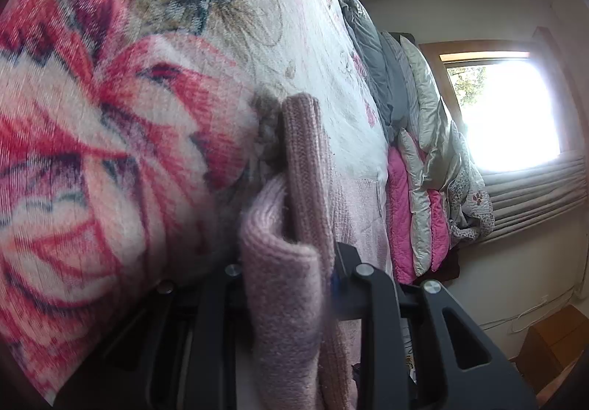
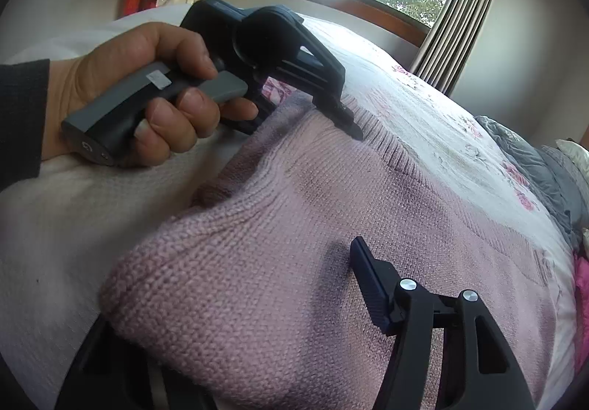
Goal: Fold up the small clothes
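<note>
claw [image 2: 351,126]: black, silver screws | handle [image 2: 121,104]: grey | sleeve [image 2: 22,115]: black

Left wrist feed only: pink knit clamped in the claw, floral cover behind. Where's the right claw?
Observer: The right claw is open, straddling the near side of the pink knitted sweater.
Operator: What part has left got?
Observer: The left claw pinches the ribbed far edge.
Operator: Sweater flat?
Observer: No. It humps up along its near edge, above the white floral bedspread.

Pink knit sweater [image 2: 294,226] lying on floral bedspread, ribbed edge bunched, folded over near corner.
</note>
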### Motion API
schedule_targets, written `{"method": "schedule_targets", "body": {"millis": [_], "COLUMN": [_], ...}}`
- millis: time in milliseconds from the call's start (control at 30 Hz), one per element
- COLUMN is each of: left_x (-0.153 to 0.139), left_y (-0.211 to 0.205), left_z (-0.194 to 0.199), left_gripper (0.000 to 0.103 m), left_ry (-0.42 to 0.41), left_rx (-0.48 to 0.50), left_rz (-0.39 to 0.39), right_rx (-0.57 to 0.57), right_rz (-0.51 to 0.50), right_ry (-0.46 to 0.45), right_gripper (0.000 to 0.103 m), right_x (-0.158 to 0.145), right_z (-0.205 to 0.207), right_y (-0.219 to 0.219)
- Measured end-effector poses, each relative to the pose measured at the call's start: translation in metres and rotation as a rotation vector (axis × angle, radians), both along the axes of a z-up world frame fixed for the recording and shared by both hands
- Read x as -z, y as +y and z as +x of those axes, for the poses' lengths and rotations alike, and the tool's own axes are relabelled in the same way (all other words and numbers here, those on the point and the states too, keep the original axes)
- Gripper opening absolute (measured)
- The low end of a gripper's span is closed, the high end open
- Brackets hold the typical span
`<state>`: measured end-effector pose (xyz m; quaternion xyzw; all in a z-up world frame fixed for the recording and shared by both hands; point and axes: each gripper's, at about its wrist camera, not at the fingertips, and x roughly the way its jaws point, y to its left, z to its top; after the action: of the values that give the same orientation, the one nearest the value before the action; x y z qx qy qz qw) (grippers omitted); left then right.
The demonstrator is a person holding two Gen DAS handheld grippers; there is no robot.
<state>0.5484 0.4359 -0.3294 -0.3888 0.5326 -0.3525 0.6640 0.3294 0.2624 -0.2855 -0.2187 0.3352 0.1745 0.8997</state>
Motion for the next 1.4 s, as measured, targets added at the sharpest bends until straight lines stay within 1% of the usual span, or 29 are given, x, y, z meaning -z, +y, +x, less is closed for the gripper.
{"method": "schedule_targets", "body": {"millis": [133,233,433,467,600,633,700,833,1000,1200,1333,1400], "left_x": [0.0,-0.002,-0.008,-0.009,-0.022,-0.027,-0.037,-0.062,-0.105,-0.148,-0.172,-0.183], "left_y": [-0.002,-0.005,-0.008,-0.008,-0.013,-0.015,-0.016,-0.022,-0.044,-0.08,-0.105,-0.119], "left_z": [-0.001,-0.003,-0.004,-0.004,-0.003,-0.003,-0.003,-0.003,0.002,0.005,0.003,0.002], "left_gripper": [0.024,0.024,0.023,0.023,0.022,0.022,0.022,0.021,0.021,0.021,0.021,0.021], "left_ry": [0.004,0.017,0.075,0.087,0.115,0.122,0.13,0.139,0.123,0.112,0.103,0.093], "left_rx": [-0.009,-0.02,-0.052,-0.056,-0.067,-0.071,-0.081,-0.088,-0.084,-0.091,-0.1,-0.101], "left_rz": [0.01,0.019,0.048,0.055,0.129,0.148,0.184,0.252,0.334,0.43,0.504,0.541], "right_rx": [0.016,0.024,0.025,0.025,0.034,0.036,0.038,0.051,0.084,0.13,0.167,0.186], "right_rz": [0.008,0.011,0.035,0.037,0.045,0.051,0.062,0.105,0.196,0.313,0.399,0.426], "right_ry": [0.013,0.022,0.054,0.056,0.074,0.078,0.082,0.088,0.084,0.081,0.09,0.085], "right_gripper": [0.063,0.06,0.046,0.041,0.026,0.025,0.02,0.018,0.016,0.013,0.013,0.013], "right_x": [0.001,0.001,-0.003,-0.004,-0.011,-0.012,-0.017,-0.029,-0.052,-0.079,-0.092,-0.098], "right_z": [0.003,0.002,-0.001,-0.002,-0.002,-0.003,-0.004,-0.008,-0.013,-0.014,-0.017,-0.02], "right_y": [0.001,0.002,0.002,0.002,-0.003,-0.005,-0.009,-0.019,-0.038,-0.078,-0.11,-0.125]}}
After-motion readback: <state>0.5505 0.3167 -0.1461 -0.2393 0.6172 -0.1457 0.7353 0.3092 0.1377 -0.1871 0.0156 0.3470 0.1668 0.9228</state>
